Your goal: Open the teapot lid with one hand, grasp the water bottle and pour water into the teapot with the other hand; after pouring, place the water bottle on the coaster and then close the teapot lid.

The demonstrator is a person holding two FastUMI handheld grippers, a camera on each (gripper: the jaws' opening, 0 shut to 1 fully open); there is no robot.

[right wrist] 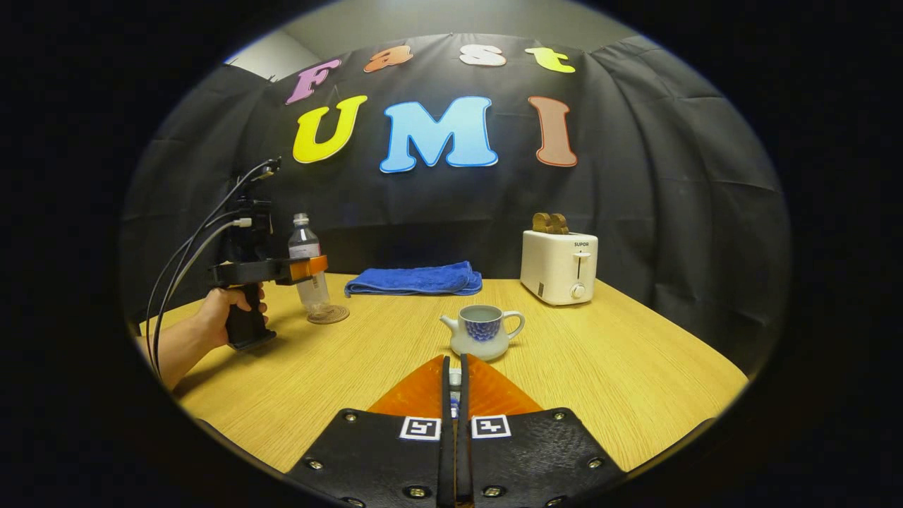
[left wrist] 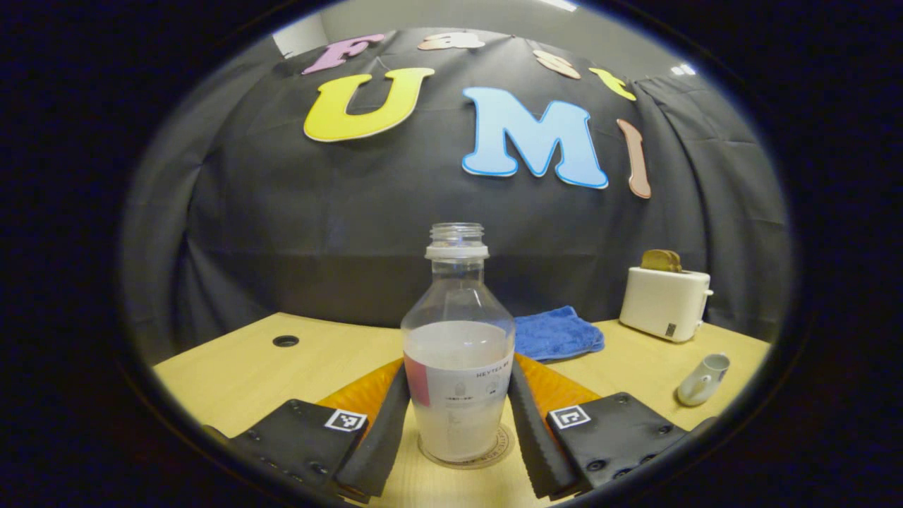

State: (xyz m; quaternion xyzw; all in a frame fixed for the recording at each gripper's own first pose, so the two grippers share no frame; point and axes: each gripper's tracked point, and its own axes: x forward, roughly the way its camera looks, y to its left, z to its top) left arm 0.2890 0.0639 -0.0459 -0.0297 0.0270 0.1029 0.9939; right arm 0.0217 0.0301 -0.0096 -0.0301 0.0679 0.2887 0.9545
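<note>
A clear water bottle (left wrist: 457, 353), uncapped and partly full, stands upright on a round coaster (left wrist: 465, 462) on the wooden table. My left gripper (left wrist: 458, 370) has a finger pressed to each side of it at label height. In the right gripper view, the same bottle (right wrist: 307, 264) and coaster (right wrist: 329, 315) are at the far left, with the left gripper (right wrist: 310, 268) around the bottle and a hand on its handle. The white and blue teapot (right wrist: 484, 331) sits open just ahead of my right gripper (right wrist: 455, 374), which is shut on the small teapot lid (right wrist: 455, 381). The teapot (left wrist: 702, 379) also appears at the right in the left gripper view.
A folded blue towel (right wrist: 416, 279) lies at the back of the table (right wrist: 635, 367). A white toaster (right wrist: 559, 267) holding toast stands at the back right. A cable hole (left wrist: 285, 341) is in the table at the left. Cables (right wrist: 190, 247) trail from the left gripper.
</note>
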